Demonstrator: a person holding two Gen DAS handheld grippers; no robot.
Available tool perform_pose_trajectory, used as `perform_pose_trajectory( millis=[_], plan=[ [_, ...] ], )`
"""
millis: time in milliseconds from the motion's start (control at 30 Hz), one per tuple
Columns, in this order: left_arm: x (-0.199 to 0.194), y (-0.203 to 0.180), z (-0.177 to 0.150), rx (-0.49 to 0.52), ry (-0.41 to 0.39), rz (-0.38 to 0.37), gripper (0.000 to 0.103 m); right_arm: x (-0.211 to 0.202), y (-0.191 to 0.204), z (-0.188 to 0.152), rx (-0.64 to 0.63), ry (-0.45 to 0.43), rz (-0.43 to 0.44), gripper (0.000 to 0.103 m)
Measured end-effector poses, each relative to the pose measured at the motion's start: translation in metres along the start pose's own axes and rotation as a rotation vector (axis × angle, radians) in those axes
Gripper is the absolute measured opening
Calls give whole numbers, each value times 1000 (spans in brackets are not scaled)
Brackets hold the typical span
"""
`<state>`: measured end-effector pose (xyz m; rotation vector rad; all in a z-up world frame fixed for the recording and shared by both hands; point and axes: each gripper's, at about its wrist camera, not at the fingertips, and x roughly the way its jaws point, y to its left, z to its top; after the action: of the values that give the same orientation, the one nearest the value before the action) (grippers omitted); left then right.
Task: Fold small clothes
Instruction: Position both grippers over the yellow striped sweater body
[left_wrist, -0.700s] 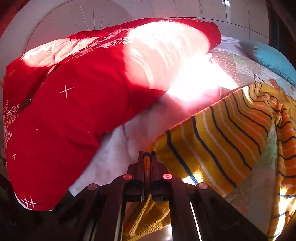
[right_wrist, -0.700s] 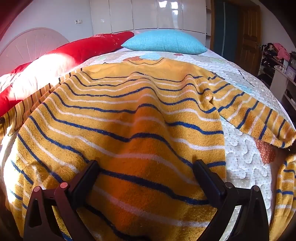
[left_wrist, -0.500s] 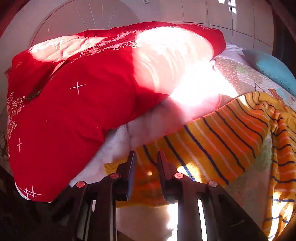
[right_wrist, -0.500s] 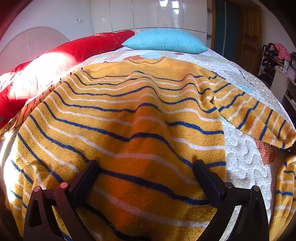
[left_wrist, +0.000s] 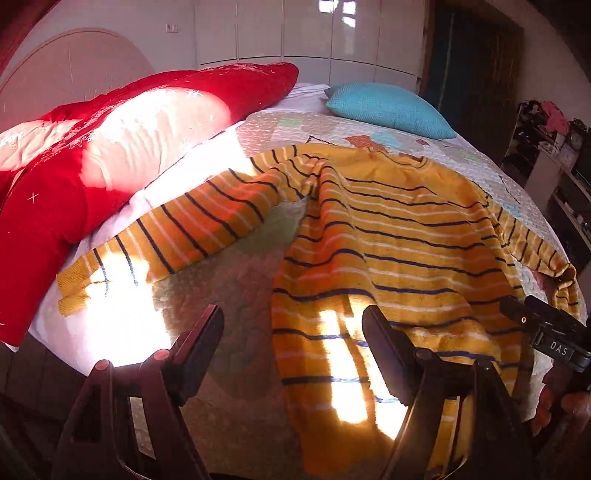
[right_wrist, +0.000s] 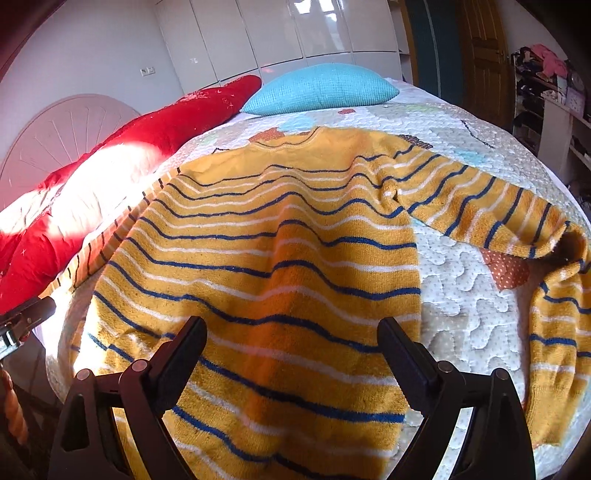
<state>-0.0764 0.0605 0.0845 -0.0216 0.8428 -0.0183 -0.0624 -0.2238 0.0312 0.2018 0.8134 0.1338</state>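
Observation:
A yellow sweater with blue and white stripes (right_wrist: 280, 240) lies flat on the bed, neck at the far end. Its left sleeve (left_wrist: 192, 229) stretches out toward the red bedding, the cuff (left_wrist: 74, 280) resting in a sun patch. The right sleeve (right_wrist: 480, 206) runs to the bed's edge and bends back toward me. My left gripper (left_wrist: 291, 321) is open above the sweater's lower left edge (left_wrist: 295, 332), gripping nothing. My right gripper (right_wrist: 291, 328) stands wide open over the lower body of the sweater, its fingers apart from the knit.
A red duvet (left_wrist: 110, 147) is heaped along the left side by the round headboard (right_wrist: 55, 140). A teal pillow (right_wrist: 321, 88) sits at the far end of the quilted bedspread (right_wrist: 461, 295). Cluttered shelves (right_wrist: 554, 92) stand at the right. A hand (left_wrist: 569, 406) shows at the right edge.
The left gripper, shut on the sleeve cuff before, has opened and let it go. It has drawn back and swung right toward the sweater body. The right gripper has lifted slightly.

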Motion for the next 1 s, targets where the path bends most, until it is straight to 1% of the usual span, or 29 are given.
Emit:
perform_pose_trajectory(
  millis=[33, 100, 200, 233, 267, 300, 367, 467, 700, 1000],
  plan=[
    [-4, -10, -1, 10, -7, -5, 77, -4, 1, 0, -6, -13, -12, 96],
    [-9, -29, -3, 27, -19, -8, 79, -14, 1, -1, -7, -66, -20, 96],
    [-10, -53, -8, 82, -25, 19, 80, -26, 3, -3, -33, -127, -30, 96],
    [-9, -59, -10, 98, -21, 31, 80, -28, 5, -1, -42, -113, -40, 96],
    [-9, -63, -12, 109, -17, 38, 80, -30, 7, 0, -50, -118, -46, 96],
    [-9, -67, -13, 117, -12, 35, 80, -29, 9, 4, -53, -69, -61, 96],
    [-9, -71, -18, 126, -3, 19, 80, -31, 13, 4, -66, -72, -69, 96],
    [-7, -78, -22, 129, 3, 25, 80, -29, 15, 3, -73, -54, -75, 96],
    [0, -72, -27, 94, 36, 5, 80, -23, 12, -1, -67, -18, -90, 96],
    [3, -72, -28, 89, 52, -2, 80, -21, 11, -3, -69, -8, -92, 96]
  ],
)
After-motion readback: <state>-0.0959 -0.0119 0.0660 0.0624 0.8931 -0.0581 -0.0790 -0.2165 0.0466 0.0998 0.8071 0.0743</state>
